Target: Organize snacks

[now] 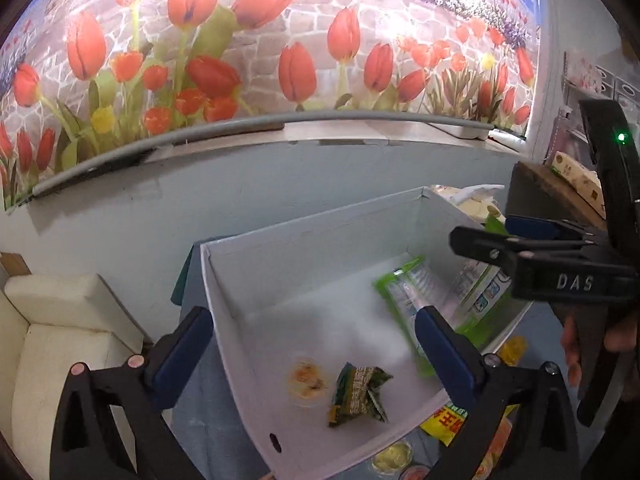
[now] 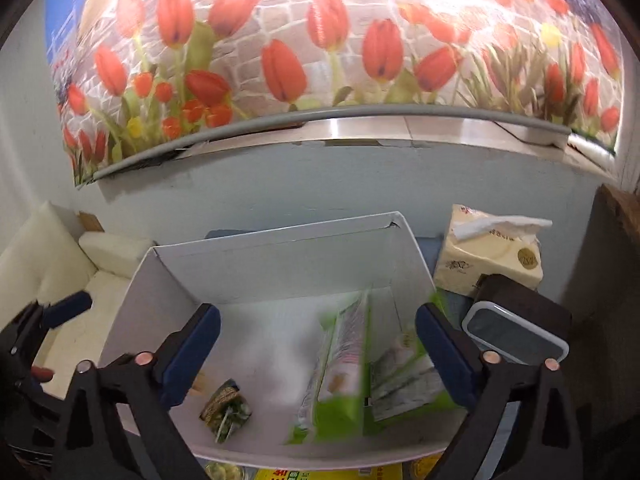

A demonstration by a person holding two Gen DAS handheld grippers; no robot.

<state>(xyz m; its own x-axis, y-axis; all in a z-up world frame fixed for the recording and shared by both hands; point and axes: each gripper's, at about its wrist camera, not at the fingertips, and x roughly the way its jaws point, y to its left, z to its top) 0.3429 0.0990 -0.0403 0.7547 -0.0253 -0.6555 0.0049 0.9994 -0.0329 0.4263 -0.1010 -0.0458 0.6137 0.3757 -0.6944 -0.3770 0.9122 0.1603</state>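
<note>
Both claws are hanging wide, gripping nothing: left claw [image 1: 314, 354] and right claw [image 2: 318, 354] over the box [image 2: 280, 258]. Green packs [image 2: 348, 376] are blurred inside the box, at its right side, long axis running near-to-far, leaning on the right wall. Small pouch [image 2: 226, 408] is lying at the box's near-left. Risk: packs are tipping over the pouch, or a claw is clipping the box rim and shifting it toward the tissues [image 2: 488, 260].

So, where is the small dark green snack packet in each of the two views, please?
Left wrist: the small green packet lies low in the centre, on the white box floor beside a clear cup.
Right wrist: lower left, near the box's front wall.
Shared landmark: the white box.
</note>
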